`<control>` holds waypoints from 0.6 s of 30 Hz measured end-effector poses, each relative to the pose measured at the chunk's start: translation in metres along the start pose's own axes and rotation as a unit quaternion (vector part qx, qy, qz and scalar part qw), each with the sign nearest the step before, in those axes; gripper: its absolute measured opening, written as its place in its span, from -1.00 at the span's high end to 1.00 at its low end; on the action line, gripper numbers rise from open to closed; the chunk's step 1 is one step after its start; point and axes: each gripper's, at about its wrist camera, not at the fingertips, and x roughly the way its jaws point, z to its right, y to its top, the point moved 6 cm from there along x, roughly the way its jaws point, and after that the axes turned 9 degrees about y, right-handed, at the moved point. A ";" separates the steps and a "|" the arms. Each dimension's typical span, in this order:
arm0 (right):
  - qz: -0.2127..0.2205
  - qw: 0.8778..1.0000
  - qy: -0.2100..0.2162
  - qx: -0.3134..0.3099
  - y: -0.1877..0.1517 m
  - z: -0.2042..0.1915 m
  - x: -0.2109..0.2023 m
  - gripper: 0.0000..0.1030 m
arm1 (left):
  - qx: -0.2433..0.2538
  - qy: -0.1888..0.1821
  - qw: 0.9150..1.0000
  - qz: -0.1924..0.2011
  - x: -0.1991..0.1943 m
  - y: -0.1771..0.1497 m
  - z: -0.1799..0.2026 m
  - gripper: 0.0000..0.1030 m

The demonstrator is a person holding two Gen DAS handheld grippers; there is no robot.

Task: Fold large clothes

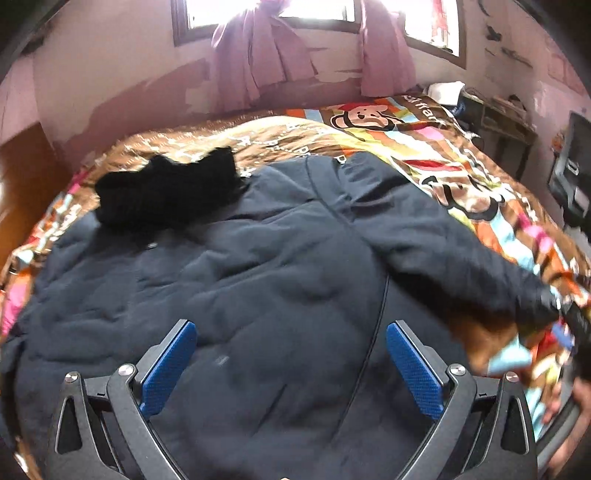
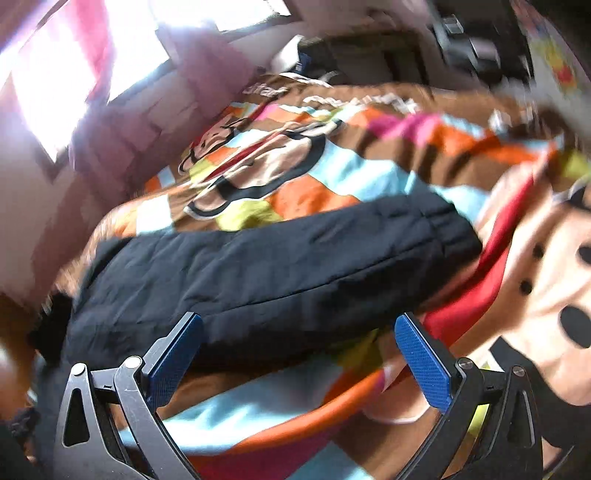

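So there's a big dark navy padded jacket [image 1: 280, 266] spread out flat on a bed, lying on a loud cartoon-monkey blanket [image 1: 399, 122]. The left gripper [image 1: 291, 369] hangs over the lower part of the jacket with its blue-padded jaws spread wide and nothing between them, just fabric underneath. Can't tell if the tips actually touch the cloth. The bottom hem is hidden behind the gripper body, so no idea how that end lies.

A black fuzzy garment [image 1: 166, 192] sits on the jacket's upper left corner, overlapping its edge. Too dark to make out what it is exactly.

The jacket's sleeve [image 1: 461, 254] stretches out to the right across the blanket, and its cuff end is a smeary mess in the left wrist view. There's something dark right at it near the frame edge that I can't identify.

The right wrist view is heavily motion-blurred. The right gripper [image 2: 299, 365] is also wide open and empty, sitting near the sleeve [image 2: 273, 266], which runs across the view just beyond the fingertips. Its left pad [image 2: 173, 362] overlaps the sleeve's near edge, contact unclear.

Pink curtains [image 1: 258, 62] hang under a blown-out window [image 1: 273, 11] behind the bed.
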 end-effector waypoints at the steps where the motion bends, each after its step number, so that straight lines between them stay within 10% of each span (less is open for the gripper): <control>1: -0.003 1.000 0.010 0.018 0.001 0.008 0.004 -0.98 | -0.004 -0.002 1.000 -0.001 0.006 0.006 0.004 -1.00; 9: -0.011 0.997 0.026 0.066 0.011 0.026 0.044 -0.84 | -0.008 0.007 1.000 0.000 0.048 0.045 0.032 -1.00; 18: 0.017 0.995 0.032 0.090 0.017 0.043 0.049 0.08 | -0.013 0.013 0.999 -0.030 0.086 0.042 0.041 -1.00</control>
